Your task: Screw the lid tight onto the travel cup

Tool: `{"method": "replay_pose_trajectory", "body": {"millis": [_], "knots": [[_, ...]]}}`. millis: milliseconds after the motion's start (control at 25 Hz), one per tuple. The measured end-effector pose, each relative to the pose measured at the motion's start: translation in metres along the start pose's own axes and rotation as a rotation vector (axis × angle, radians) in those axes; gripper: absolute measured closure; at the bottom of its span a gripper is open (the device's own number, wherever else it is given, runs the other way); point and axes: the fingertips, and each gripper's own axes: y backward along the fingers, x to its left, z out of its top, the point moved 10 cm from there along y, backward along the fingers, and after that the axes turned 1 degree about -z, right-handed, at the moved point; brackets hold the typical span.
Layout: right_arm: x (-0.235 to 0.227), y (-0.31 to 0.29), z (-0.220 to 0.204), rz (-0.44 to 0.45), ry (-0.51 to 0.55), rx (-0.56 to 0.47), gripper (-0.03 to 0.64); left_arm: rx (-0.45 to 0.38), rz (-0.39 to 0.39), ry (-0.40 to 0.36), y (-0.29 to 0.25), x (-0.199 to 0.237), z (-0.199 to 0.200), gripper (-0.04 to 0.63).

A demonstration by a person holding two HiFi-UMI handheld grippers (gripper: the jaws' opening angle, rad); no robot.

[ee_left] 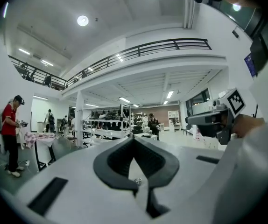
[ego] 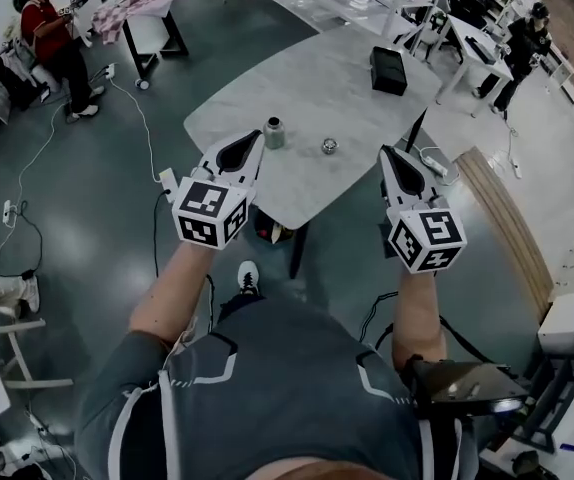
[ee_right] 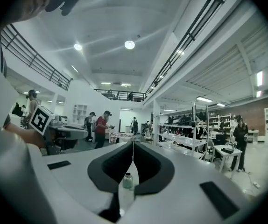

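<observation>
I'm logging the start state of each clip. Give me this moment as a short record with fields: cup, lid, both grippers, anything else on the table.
cup: travel cup stands upright on the table
lid: lid lies on the table to the cup's right, apart from it
left gripper: jaws shut, holds nothing
right gripper: jaws shut, holds nothing
other: black box on the table's far side
stage: lid not yet on the cup
</observation>
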Motion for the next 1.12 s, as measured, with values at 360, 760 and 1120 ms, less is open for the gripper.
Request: {"method": "replay_pose_trajectory", "body": {"millis": [360,760,1120], "knots": [[0.009,-0.093,0.010,-0.059,0.002,0.015,0.589,-0.018,-0.046,-0.005,-0.047,0.103,0.005,0.586],[0.013,-0.153,0.014,-0.133,-0.017,0.023,0.588,-0.022,-0.095,0.015,-0.079,0.171,-0.006,0.586],[-0.014,-0.189,0.000,-0.170,-0.025,0.065,0.584,0.036,-0.126,0.025,-0.115,0.194,-0.028,0.583]]}}
